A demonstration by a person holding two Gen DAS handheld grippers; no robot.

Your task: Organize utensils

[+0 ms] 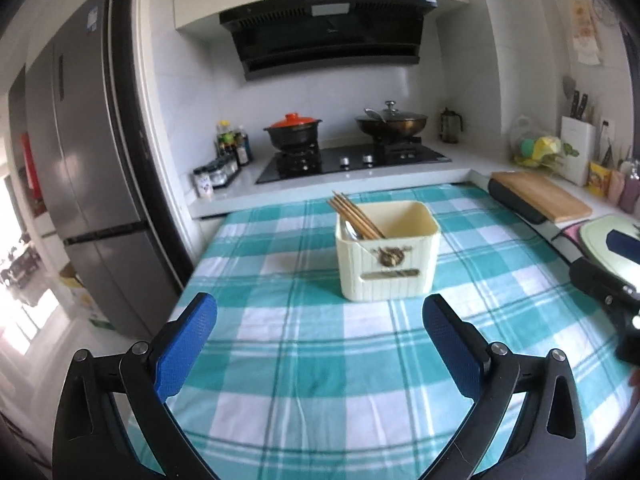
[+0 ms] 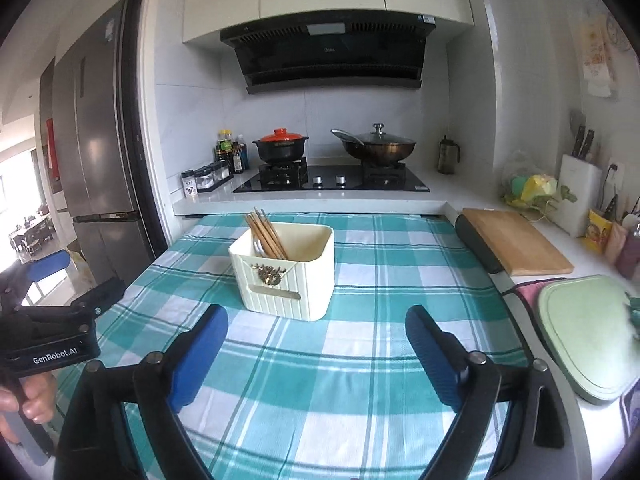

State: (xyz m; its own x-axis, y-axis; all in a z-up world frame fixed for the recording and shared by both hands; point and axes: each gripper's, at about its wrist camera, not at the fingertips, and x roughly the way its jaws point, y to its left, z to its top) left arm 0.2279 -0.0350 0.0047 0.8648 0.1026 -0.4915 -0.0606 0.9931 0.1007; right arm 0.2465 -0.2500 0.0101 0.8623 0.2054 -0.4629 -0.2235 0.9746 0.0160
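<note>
- Left wrist view: left gripper (image 1: 320,340) spread wide, empty; cream utensil holder (image 1: 386,256) stands ahead on the checked tablecloth (image 1: 300,360), holding wooden chopsticks (image 1: 354,216) and a metal spoon (image 1: 352,232).
- Right gripper (image 2: 316,348) likewise wide, empty, holder ahead-left.

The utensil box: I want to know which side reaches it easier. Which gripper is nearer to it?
Hard to call; both hang back about equally. The left gripper sits in front of the utensil box, slightly to its left; the right gripper sits in front, slightly to its right. Both are open.
</note>
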